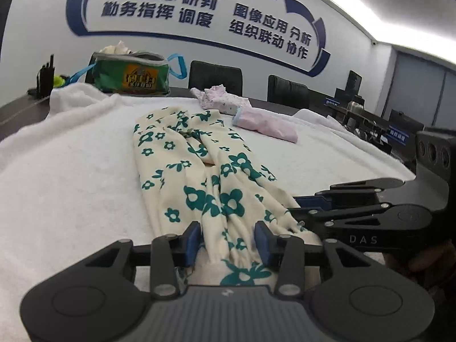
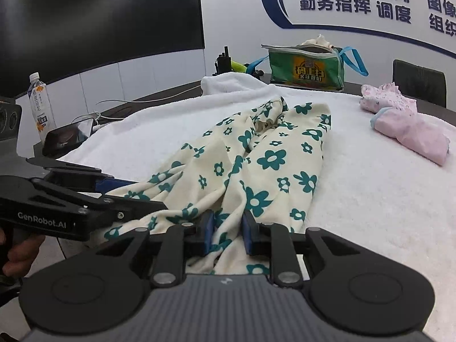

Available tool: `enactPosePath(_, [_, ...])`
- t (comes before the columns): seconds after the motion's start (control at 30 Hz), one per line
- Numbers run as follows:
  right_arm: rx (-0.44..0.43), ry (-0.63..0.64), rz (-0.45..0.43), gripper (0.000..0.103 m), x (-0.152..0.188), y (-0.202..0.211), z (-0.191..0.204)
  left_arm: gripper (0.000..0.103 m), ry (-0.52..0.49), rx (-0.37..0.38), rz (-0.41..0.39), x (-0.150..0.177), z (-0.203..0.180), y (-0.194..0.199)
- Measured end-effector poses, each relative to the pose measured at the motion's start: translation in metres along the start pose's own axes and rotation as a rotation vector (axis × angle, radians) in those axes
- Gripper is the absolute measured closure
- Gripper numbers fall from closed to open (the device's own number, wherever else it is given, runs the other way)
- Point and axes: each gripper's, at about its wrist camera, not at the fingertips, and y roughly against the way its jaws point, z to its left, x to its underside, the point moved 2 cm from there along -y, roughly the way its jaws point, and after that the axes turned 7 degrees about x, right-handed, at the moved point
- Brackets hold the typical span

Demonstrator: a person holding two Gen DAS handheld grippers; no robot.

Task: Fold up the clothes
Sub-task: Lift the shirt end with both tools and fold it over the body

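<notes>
A cream garment with green flowers (image 2: 273, 156) lies rumpled and lengthwise on a white towel (image 2: 370, 199) that covers the table; its near end is bunched between both grippers; the right gripper (image 2: 228, 228) has its blue pads narrow and pinching a fold of the cloth; the left gripper (image 1: 228, 236) stands wider, cloth gathered between its pads, though whether they press it cannot be told; two pink folded clothes (image 2: 410, 134) lie further back, near a green bag (image 2: 307, 68).

Both grippers are black linkages with silver screws, blue pads (image 1: 263, 242) and ribbed grey bodies; the left gripper (image 2: 122, 196) reads "GenRobot.AI", the right gripper (image 1: 306, 209) "DAS".
</notes>
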Motion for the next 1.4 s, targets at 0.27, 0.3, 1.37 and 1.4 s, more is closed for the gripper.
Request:
enactPosePath(0.27, [0.003, -0.006, -0.008, 0.081, -0.004, 0.008, 0.0, 0.058, 0.002, 0.05, -0.009, -0.011, 0.012, 0.01])
enactPosePath(0.3, [-0.003, -0.005, -0.021, 0.081, -0.007, 0.015, -0.002, 0.058, 0.01, 0.066, -0.025, -0.015, 0.015, 0.016])
enactPosePath(1.37, [-0.321, 0.605, -0.019, 0.079, 0.002, 0.05, 0.012, 0.023, -0.666, 0.084, 0.15, 0.006, -0.016, 0.022])
enactPosePath(1.4, [-0.358, 0.563, -0.001, 0.08, -0.008, 0.048, 0.005, 0.021, -0.709, 0.053, 0.124, 0.004, -0.02, 0.021])
